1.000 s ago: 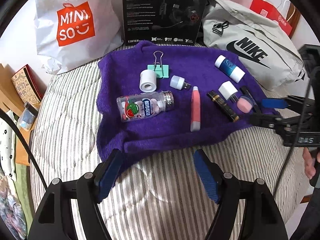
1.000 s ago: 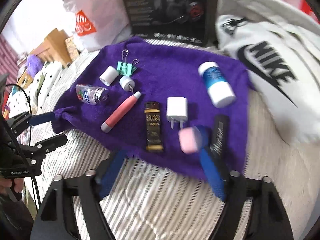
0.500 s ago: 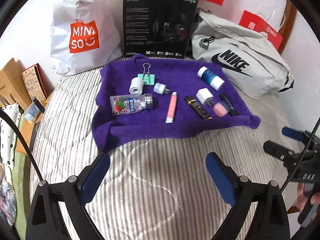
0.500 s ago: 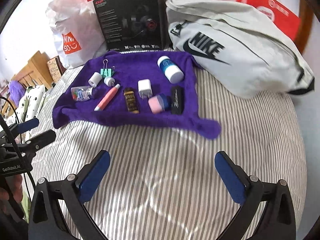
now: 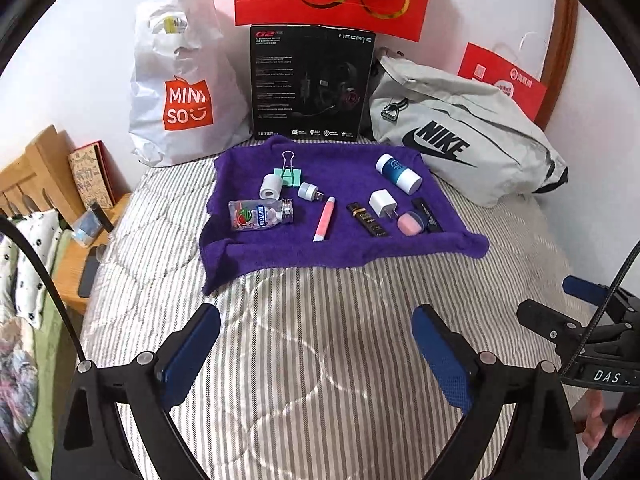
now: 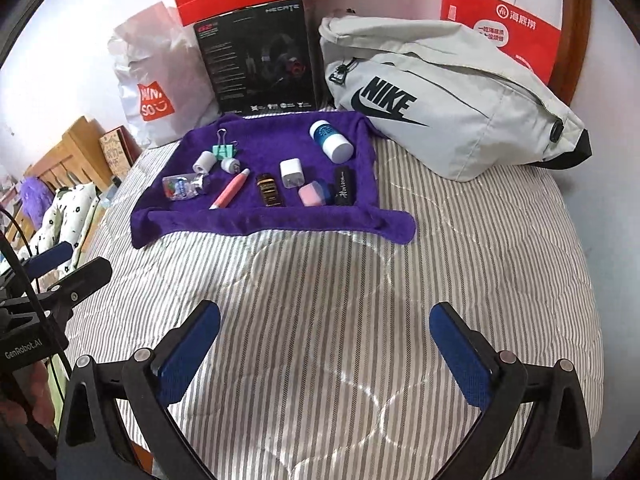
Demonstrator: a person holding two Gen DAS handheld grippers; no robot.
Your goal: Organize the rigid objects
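Both grippers are sitting far back from the purple towel (image 5: 340, 248) compared with a second ago, when the right gripper (image 6: 325, 356) was right over the pink-capped item (image 5: 411, 224) at the towel's right end; that item is lying on the towel now, just beside the white charger plug (image 5: 383, 203). A wide stretch of bare striped bed (image 5: 320, 340) is lying open between the jaws and the towel's near edge, which is folding up into a low rim. On the far side, the white shopping bag (image 5: 180, 92), the black headset box (image 5: 312, 84) and the grey sling bag (image 5: 460, 136) are crowding the towel's back edge against the wall.

On the towel are resting a candy bottle (image 5: 260, 215) on its side, a white roll (image 5: 272, 186), a green binder clip (image 5: 290, 174), a small USB light (image 5: 310, 191), a pink pen (image 5: 325, 224), a black and gold bar (image 5: 367, 219), a black case (image 5: 428, 212) and a blue and white bottle (image 5: 398, 173), none of them touching the rim.

The left gripper (image 5: 316, 356) is hovering low over the bed with its jaws spread wide and holding nothing. The right gripper's jaws are likewise spread wide and empty. A hand (image 5: 604, 424) is gripping the right tool's handle at the lower right of the left wrist view.
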